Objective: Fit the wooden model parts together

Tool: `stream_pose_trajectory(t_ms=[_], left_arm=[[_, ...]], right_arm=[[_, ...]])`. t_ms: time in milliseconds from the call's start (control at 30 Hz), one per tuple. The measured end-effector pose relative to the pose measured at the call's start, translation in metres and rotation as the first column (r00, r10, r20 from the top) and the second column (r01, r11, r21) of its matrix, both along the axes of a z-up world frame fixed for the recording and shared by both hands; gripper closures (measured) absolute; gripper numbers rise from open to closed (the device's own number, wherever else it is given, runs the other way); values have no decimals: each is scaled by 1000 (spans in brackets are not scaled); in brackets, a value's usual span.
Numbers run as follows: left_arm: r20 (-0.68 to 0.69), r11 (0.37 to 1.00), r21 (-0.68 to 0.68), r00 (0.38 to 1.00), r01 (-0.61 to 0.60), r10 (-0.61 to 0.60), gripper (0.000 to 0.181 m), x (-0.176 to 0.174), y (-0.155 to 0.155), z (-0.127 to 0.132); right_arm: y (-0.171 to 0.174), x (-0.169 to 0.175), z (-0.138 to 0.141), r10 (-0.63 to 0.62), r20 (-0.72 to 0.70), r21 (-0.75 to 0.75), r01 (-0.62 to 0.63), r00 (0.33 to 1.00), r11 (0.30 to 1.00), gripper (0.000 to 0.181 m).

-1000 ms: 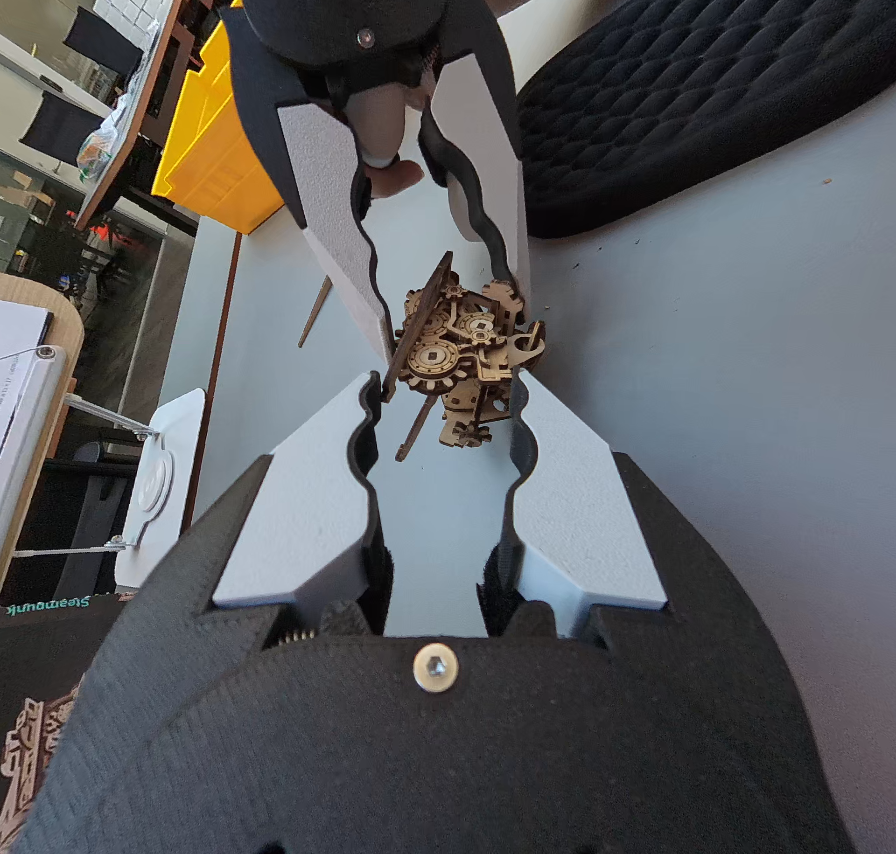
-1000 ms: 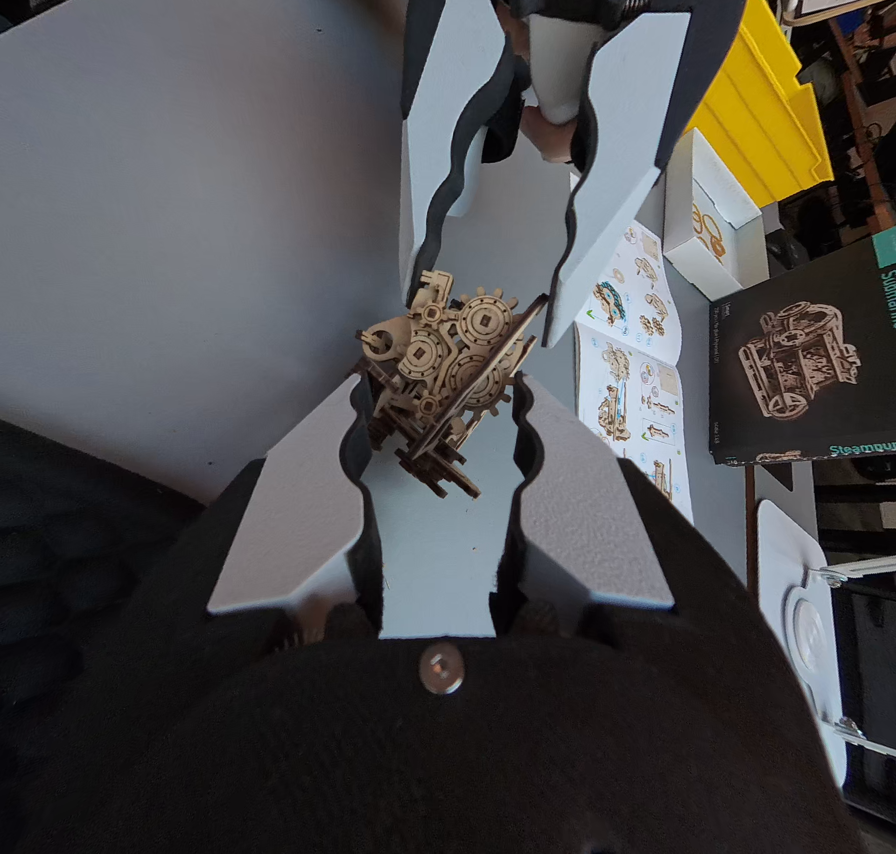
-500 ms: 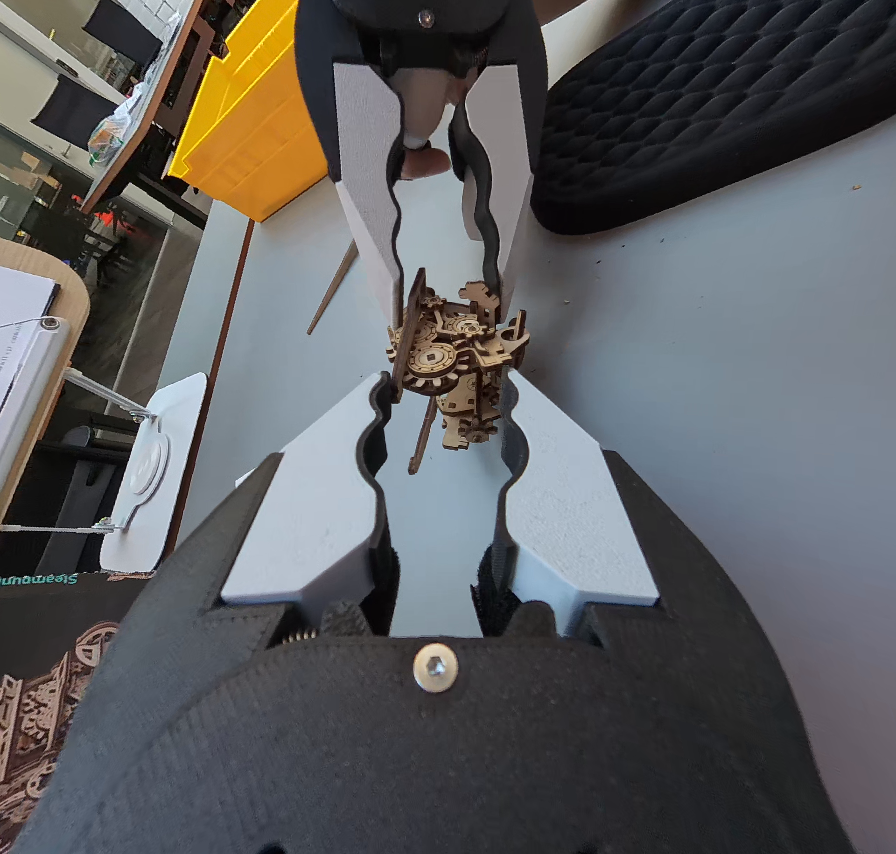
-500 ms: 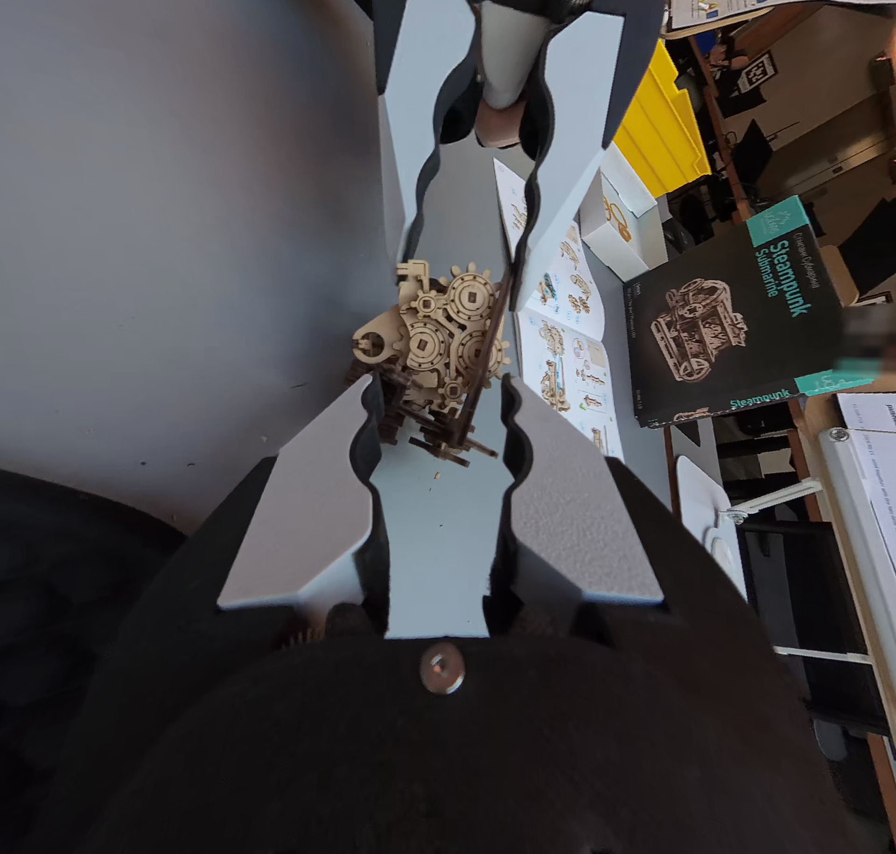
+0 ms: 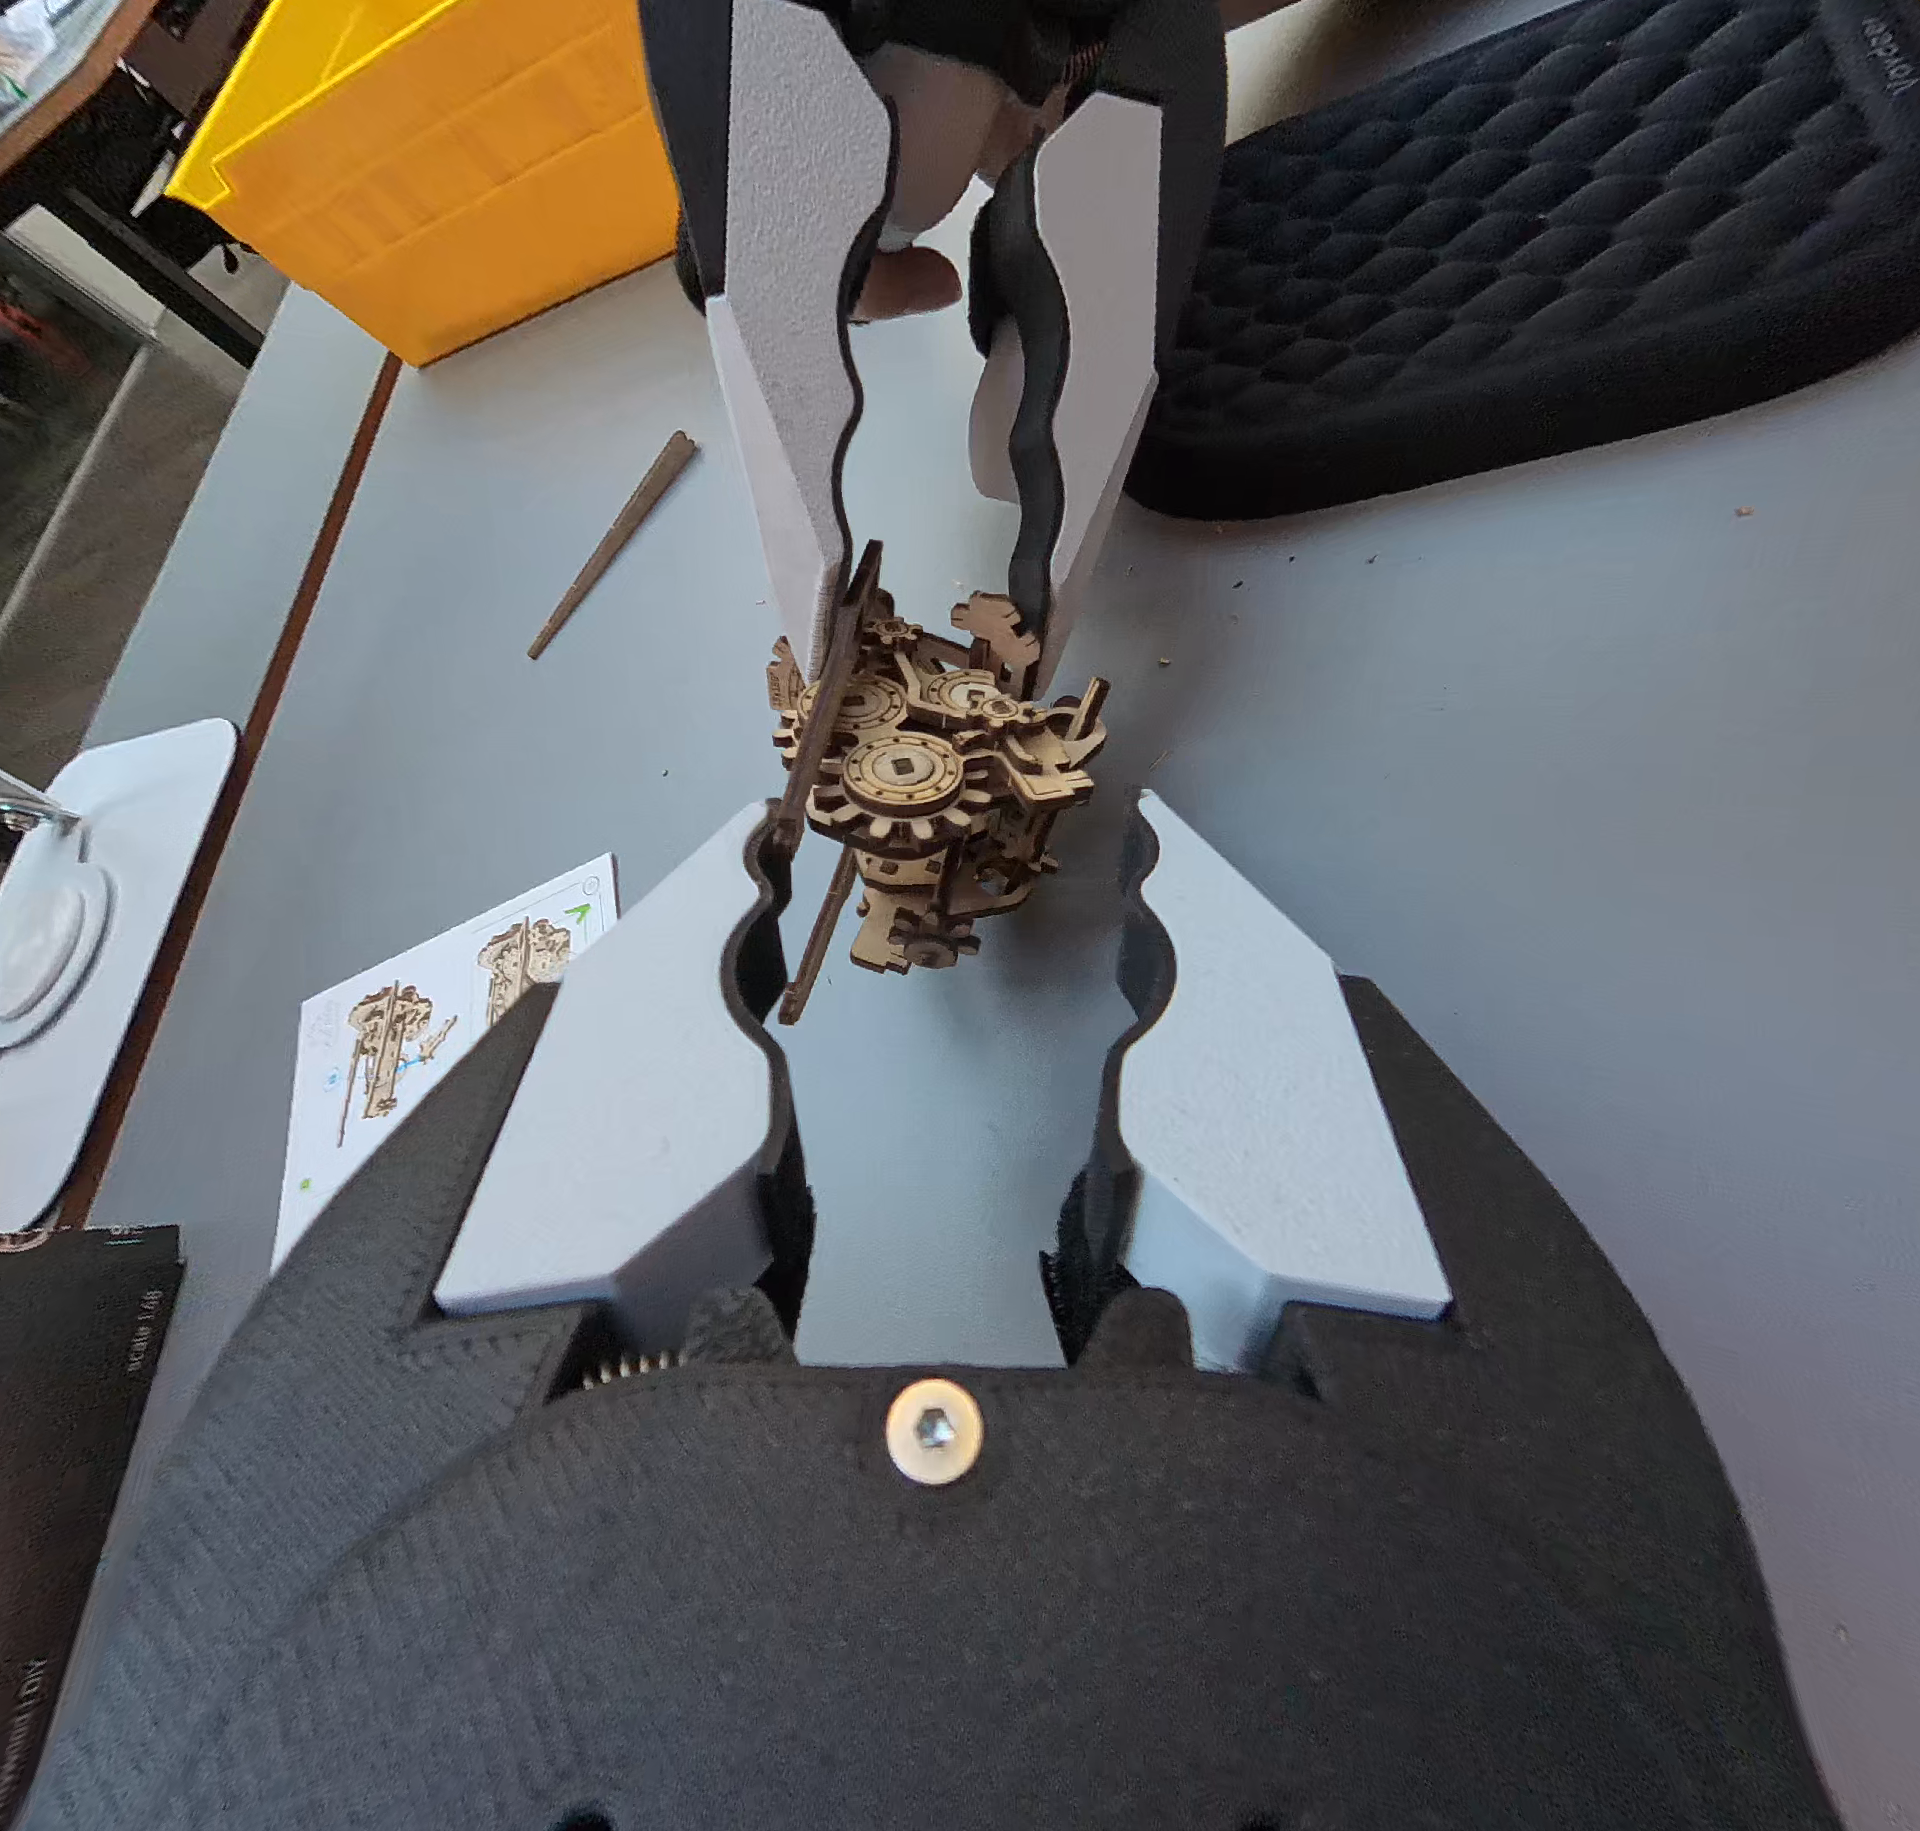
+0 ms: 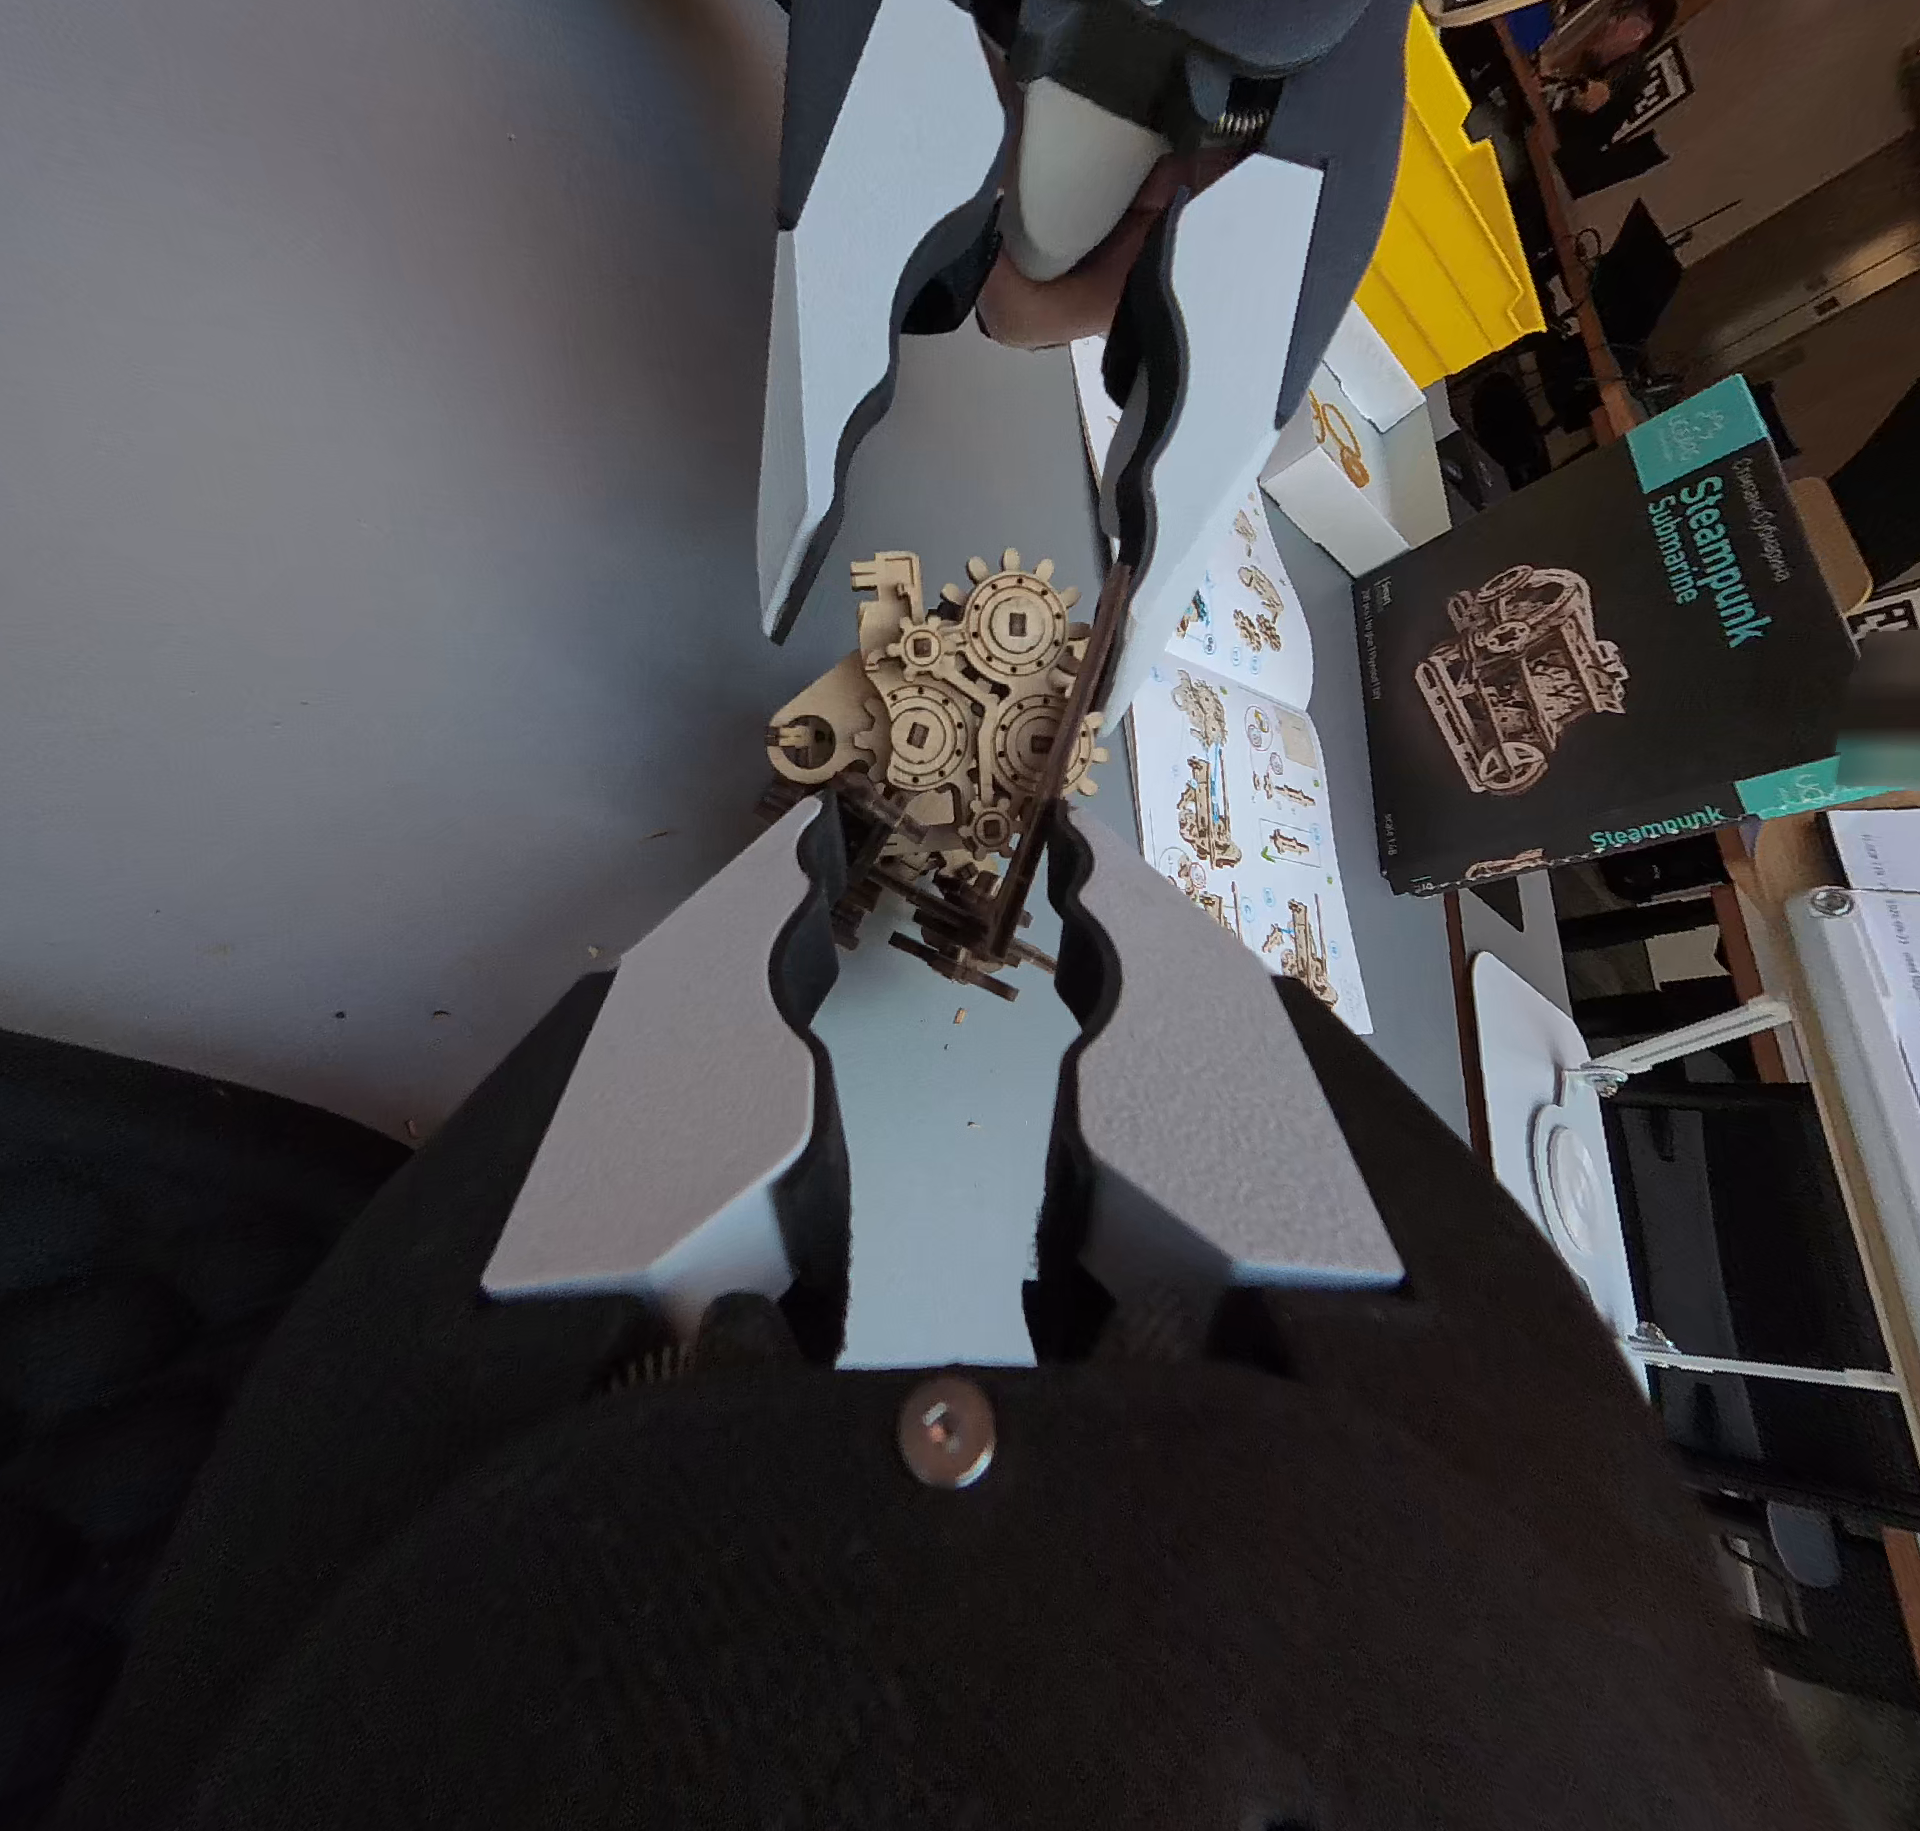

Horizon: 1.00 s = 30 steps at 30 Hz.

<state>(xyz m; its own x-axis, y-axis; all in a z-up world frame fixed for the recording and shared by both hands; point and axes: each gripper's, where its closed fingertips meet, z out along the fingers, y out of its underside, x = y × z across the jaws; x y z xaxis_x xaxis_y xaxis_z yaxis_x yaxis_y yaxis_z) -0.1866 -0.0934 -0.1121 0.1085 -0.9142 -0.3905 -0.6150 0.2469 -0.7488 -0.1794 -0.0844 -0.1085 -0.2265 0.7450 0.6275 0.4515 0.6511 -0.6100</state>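
The right gripper (image 6: 935, 836) reaches forward over the grey table (image 6: 364, 431), its jaws clamped on the wooden gear model (image 6: 956, 732), which hangs just above the tabletop. Facing it tip to tip, the left gripper (image 5: 951, 825) points from the opposite side with jaws spread wide. Its left fingertip (image 5: 764, 846) touches the model's dark side plate (image 5: 831, 680); the other stands clear.

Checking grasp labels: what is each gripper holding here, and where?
Right gripper clamps the tan wooden gear model across its lower body, fingers on both sides. Left gripper is open, holding nothing; only its left fingertip touches the model's dark side plate.
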Motion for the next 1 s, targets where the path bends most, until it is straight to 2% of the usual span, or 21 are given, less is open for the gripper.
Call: stream_pose_trajectory(t_ms=[100,200,267,333,467,533,633,700,900,1000], left_arm=[[39,998,-63,999,-17,19,112,-2,0,7],[109,977,-209,991,-50,74,101,-4,3,17],[146,945,-321,983,-60,112,104,-2,3,21],[104,923,-376,987,-78,126,101,-3,2,13],[24,961,-231,986,-154,164,102,-4,14,0],[30,973,-187,989,-133,141,106,1,13,-1],[49,983,-163,994,-87,96,122,6,9,-3],[62,988,-140,995,-67,76,125,7,9,-3],[55,995,-94,997,-46,52,123,6,7,-3],[74,992,-120,996,-37,46,125,8,5,-2]], right_arm=[[1,0,0,-10,-1,5,10,1000,1000,143],[3,0,-1,-23,-8,8,23,1000,1000,143],[5,0,-1,-31,-13,7,31,999,999,143],[5,-1,-1,-39,-18,7,40,999,999,144],[6,-2,-1,-51,-24,2,51,998,999,144],[6,-2,-1,-50,-26,3,50,998,999,143],[4,-3,-1,-41,-26,20,41,999,999,143],[5,-3,-1,-39,-22,44,40,999,998,143],[3,-3,-1,-14,-22,60,16,1000,998,147],[3,-3,-1,-16,-22,60,17,1000,998,147]])
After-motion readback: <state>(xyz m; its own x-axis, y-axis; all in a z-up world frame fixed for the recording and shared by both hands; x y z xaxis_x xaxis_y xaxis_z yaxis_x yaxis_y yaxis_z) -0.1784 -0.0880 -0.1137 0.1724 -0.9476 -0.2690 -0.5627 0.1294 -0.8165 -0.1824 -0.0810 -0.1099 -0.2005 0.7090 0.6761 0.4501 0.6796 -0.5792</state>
